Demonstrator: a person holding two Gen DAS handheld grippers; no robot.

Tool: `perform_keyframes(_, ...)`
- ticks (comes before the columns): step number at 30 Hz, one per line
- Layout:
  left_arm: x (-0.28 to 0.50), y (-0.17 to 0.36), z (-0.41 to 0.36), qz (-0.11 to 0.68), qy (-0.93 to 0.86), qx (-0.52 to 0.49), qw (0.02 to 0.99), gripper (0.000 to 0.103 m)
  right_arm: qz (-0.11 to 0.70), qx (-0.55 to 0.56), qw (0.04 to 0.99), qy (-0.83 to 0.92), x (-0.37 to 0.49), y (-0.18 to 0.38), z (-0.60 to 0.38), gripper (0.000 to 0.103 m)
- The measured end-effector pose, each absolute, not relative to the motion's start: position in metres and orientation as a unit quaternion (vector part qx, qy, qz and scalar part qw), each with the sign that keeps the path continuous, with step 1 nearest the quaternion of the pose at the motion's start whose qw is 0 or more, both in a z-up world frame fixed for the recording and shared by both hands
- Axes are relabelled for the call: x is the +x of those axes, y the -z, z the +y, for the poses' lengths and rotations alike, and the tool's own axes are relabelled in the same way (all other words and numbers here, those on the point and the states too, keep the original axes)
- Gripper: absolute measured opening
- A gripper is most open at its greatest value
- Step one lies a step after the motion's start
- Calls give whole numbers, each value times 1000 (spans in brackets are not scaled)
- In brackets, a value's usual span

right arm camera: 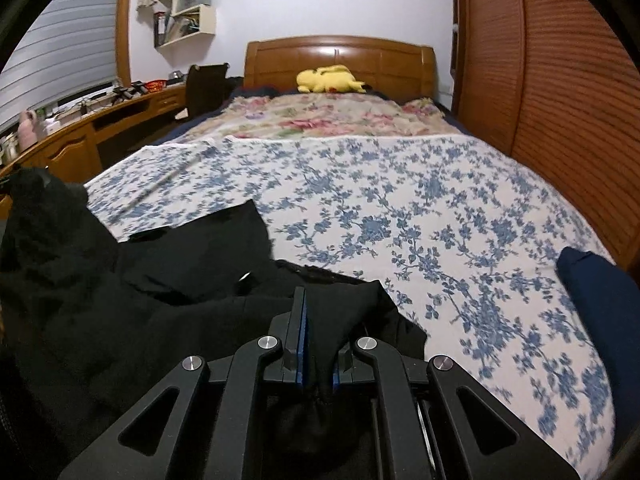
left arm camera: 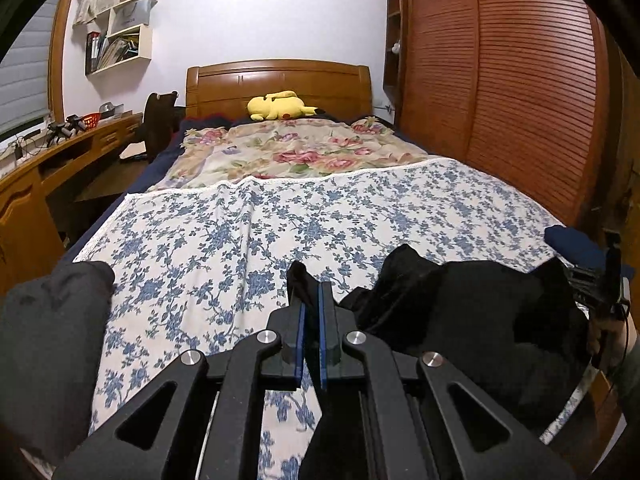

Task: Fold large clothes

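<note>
A large black garment lies bunched at the near end of a bed with a blue floral sheet. My left gripper is shut on a corner of the garment that sticks up between the fingers. In the right wrist view the garment spreads to the left, and my right gripper is shut on a fold of it that drapes over the right finger. The right gripper also shows at the far right of the left wrist view.
A yellow plush toy lies by the wooden headboard on a rose-patterned blanket. A wooden desk runs along the left, a slatted wardrobe along the right. A dark blue item lies at the bed's right edge.
</note>
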State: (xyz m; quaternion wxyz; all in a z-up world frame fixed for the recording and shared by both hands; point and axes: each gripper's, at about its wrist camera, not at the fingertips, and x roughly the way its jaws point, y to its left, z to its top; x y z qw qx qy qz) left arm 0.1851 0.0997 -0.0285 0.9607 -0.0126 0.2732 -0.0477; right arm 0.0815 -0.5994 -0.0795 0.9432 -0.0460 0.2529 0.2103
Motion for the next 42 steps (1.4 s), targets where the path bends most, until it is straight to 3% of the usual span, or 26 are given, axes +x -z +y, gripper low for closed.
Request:
perform_keyframes(8,192,38,96,260,45,-18,964,6,301,-12,925,-233,129,90,-594,10)
perform_keyframes(14,192,41,99,260,41,-25,964,24,315,-50,919,-231,140,97,-576,12)
perform_keyframes(16,193,41,98,260,42,-25,964,34,309,-58,920,-234,141,93,-574,12)
perform_keyframes(21,201,49,93,275,55,-19,960,37,289,-64,925,-238,152,84,-565,12)
perform_keyframes(28,203,54,88,275,66,-23,959,65,275,-71,930,-232,186,79,-544,12)
perform_keyframes(35,203,55,83,277,64,-20,959,67,275,-64,937,-206,219,72,-539,12)
perform_keyframes(42,202,57,79,275,47,-17,960,67,349,-24,913,-210,259,87,-545,16)
